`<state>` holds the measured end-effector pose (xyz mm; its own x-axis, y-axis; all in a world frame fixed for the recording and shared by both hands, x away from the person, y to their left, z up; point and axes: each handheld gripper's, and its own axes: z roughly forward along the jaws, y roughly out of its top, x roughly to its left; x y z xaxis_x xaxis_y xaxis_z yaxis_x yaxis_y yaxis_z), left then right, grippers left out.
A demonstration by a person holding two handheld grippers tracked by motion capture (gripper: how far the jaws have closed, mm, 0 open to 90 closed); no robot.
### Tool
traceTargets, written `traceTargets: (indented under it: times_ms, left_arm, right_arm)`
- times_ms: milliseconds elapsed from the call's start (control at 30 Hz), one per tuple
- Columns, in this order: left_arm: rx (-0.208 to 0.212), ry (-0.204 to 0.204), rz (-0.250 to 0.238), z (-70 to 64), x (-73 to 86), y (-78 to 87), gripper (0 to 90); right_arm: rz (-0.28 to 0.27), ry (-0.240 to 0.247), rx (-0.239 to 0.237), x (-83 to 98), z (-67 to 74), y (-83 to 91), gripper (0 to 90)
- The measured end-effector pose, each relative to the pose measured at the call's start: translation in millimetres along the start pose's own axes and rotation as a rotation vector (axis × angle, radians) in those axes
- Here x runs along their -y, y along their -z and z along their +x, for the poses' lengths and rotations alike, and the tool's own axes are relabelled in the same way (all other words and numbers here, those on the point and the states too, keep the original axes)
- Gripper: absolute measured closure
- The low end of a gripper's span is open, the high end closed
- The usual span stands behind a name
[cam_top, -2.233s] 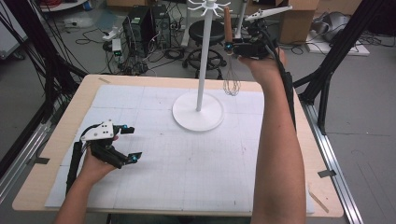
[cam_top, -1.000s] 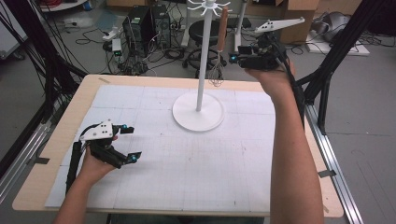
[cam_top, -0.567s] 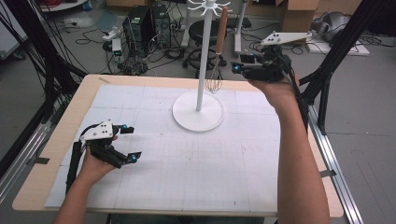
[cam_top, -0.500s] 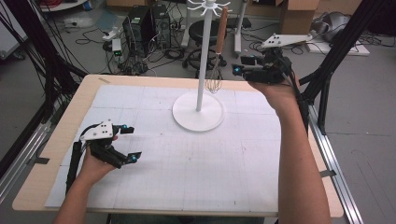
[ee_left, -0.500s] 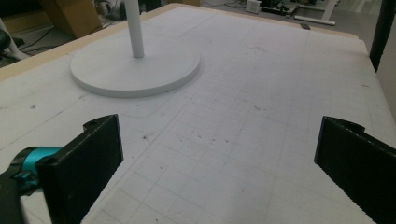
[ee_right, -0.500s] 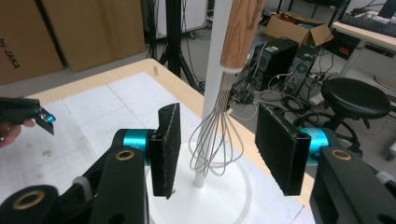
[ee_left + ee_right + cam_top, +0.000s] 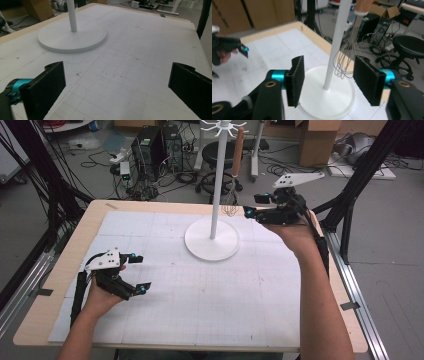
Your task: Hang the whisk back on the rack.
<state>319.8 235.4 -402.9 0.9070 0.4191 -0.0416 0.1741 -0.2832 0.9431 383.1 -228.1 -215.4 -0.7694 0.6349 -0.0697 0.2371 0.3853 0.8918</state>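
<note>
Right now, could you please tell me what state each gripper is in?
Left gripper: open, holding nothing, low over the table.
Right gripper: open, jaws have just been opening, nothing between them; whisk hangs on the stand beyond.

— What was I working over?
— A wooden-edged table (image 7: 60, 265), its top covered by a white gridded mat (image 7: 215, 290) scuffed with small dark marks.
— And what stood on my mat?
— The round white base of a stand (image 7: 212, 240), toward the far middle, its pole rising straight up from the centre.
</note>
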Motion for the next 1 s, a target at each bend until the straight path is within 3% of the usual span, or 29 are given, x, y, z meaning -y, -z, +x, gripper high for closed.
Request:
traceTargets:
  times_ms: [200, 433, 1000]
  left_arm:
    - [-0.002, 0.006, -0.008, -0.2, -0.2, 1.1, 1.7]
    - [0.001, 0.009, -0.012, 0.0, -0.1, 0.8, 1.7]
    - [-0.002, 0.01, -0.004, -0.1, 0.4, 0.5, 1.7]
  right_arm:
    - [-0.021, 0.011, -0.05, 9.6, 12.1, -1.0, 38.7]
    - [-0.026, 0.009, -0.071, 25.8, 18.8, -0.1, 37.1]
    - [-0.039, -0.036, -0.074, 85.1, 31.0, 0.8, 32.7]
